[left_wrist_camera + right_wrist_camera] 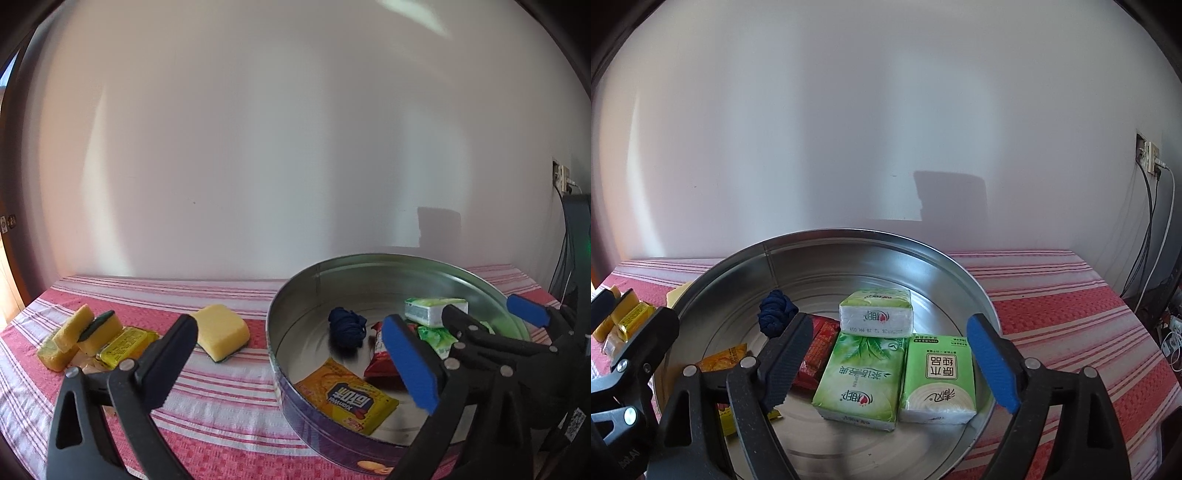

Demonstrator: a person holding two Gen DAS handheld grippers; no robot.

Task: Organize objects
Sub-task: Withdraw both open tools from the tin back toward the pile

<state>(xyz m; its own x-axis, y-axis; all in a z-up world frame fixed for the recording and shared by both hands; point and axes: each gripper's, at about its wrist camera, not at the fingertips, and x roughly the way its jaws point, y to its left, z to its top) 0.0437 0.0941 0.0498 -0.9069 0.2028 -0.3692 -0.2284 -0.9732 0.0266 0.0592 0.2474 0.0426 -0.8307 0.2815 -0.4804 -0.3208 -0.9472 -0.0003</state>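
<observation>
A round metal tin (317,435) (849,251) stands on the red striped cloth (221,391). It holds a yellow snack pack (347,400), a red snack pack (816,350), a dark blue knotted bundle (775,312) and three green tissue packs (860,384); one of them (875,310) lies on top. My left gripper (291,365) is open and empty, straddling the tin's left wall. My right gripper (890,362) is open above the tissue packs and grips nothing. Each gripper shows in the other's view: the right gripper (491,317) and the left gripper (626,317).
Left of the tin lie a yellow sponge (221,330), several more sponges (99,328) and a yellow foil packet (125,345). A white wall rises right behind the table. A socket with cables (1148,157) hangs at the right, past the table's edge.
</observation>
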